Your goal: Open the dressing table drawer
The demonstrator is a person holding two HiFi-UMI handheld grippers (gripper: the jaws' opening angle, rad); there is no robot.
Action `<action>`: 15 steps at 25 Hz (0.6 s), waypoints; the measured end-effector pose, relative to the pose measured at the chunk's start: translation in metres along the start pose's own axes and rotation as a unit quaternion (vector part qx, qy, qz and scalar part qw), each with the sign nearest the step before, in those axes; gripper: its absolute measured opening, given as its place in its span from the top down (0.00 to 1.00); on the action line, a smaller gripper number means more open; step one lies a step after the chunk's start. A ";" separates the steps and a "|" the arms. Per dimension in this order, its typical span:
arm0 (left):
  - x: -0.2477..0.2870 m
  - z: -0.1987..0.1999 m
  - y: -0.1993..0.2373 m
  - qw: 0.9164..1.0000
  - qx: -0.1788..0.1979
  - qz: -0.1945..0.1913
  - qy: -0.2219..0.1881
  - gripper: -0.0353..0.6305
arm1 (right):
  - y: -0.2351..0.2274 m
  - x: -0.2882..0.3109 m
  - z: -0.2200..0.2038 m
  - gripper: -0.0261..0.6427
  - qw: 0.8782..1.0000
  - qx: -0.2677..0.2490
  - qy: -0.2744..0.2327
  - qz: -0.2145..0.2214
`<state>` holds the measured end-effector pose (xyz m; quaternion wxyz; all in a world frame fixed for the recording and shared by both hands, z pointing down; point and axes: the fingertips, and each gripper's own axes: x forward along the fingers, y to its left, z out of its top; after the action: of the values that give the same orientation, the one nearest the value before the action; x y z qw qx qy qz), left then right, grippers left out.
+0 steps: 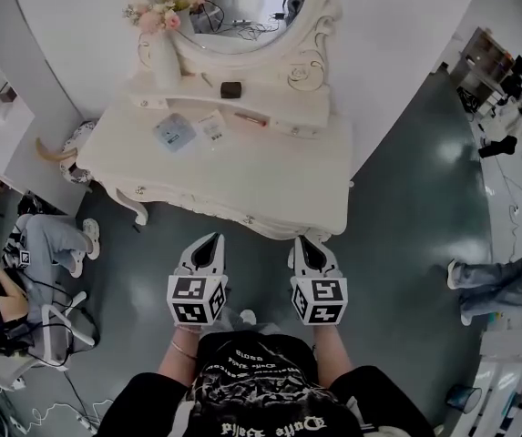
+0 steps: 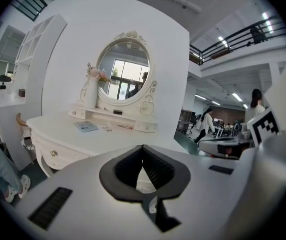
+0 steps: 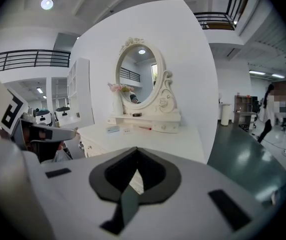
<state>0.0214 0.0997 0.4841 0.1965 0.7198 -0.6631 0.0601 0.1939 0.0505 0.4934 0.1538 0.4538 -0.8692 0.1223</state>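
The white dressing table [image 1: 270, 167] with its oval mirror [image 1: 242, 7] stands ahead of me. Its front drawer [image 1: 197, 206] is closed, with a small knob [image 1: 249, 218] on it; another knob [image 2: 53, 153] shows in the left gripper view. My left gripper [image 1: 209, 241] and right gripper [image 1: 308, 242] hover side by side just short of the table's front edge, apart from it. Both are shut with nothing between the jaws. Each gripper's own view, left gripper [image 2: 143, 148] and right gripper [image 3: 136, 149], shows closed tips aimed at the tabletop.
On the table are a vase of pink flowers [image 1: 163, 39], a small black box [image 1: 231, 89], a blue leaflet [image 1: 174, 131] and a pen [image 1: 251, 117]. A person sits at the left [image 1: 51, 239] near a chair [image 1: 56, 326]. Another person's legs [image 1: 493, 280] lie at the right.
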 end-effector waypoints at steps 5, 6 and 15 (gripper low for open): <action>0.013 0.009 -0.004 1.000 0.007 -0.012 -0.003 0.92 | -0.009 0.009 0.006 0.95 1.000 0.010 -0.003 -0.008; 0.015 0.010 -0.004 1.000 0.008 -0.013 -0.003 0.92 | -0.010 0.012 0.007 0.95 1.000 0.010 -0.004 -0.009; 0.052 0.014 0.020 1.000 0.016 -0.025 0.009 0.92 | -0.015 0.055 0.013 0.95 1.000 0.021 0.001 -0.024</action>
<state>0.0050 0.0458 0.4937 0.1927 0.7388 -0.6418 0.0718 0.1747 -0.0041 0.5039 0.1483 0.4770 -0.8554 0.1371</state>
